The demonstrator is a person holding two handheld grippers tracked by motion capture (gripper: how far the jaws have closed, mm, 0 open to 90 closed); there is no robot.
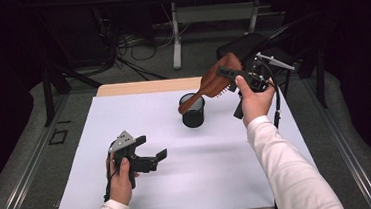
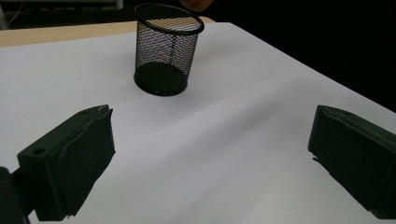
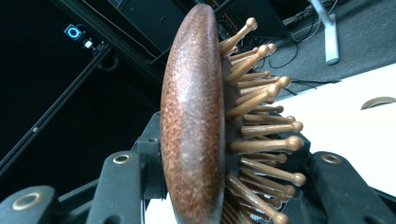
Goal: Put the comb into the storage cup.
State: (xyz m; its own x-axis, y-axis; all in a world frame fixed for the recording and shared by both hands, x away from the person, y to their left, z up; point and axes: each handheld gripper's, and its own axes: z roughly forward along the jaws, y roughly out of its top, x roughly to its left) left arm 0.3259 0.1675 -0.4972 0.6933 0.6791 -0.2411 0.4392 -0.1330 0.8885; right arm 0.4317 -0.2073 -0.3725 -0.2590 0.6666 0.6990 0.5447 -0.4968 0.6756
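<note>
Holding one wooden brush [image 1: 215,80] by its head, the right tool [image 1: 238,77] is clamped on it at the upper right of the high view, the handle slanting down to the rim of the single mesh cup [image 1: 192,111] at centre. One left tool [image 1: 153,157], lower left, rests over the white desk [image 1: 217,157] with jaws spread wide, gripping nothing.

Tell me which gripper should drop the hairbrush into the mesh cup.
Right. The right gripper is shut on the hairbrush, whose handle end already hangs over the mesh cup. The left gripper rests open and empty, nearer the table's front edge.
</note>
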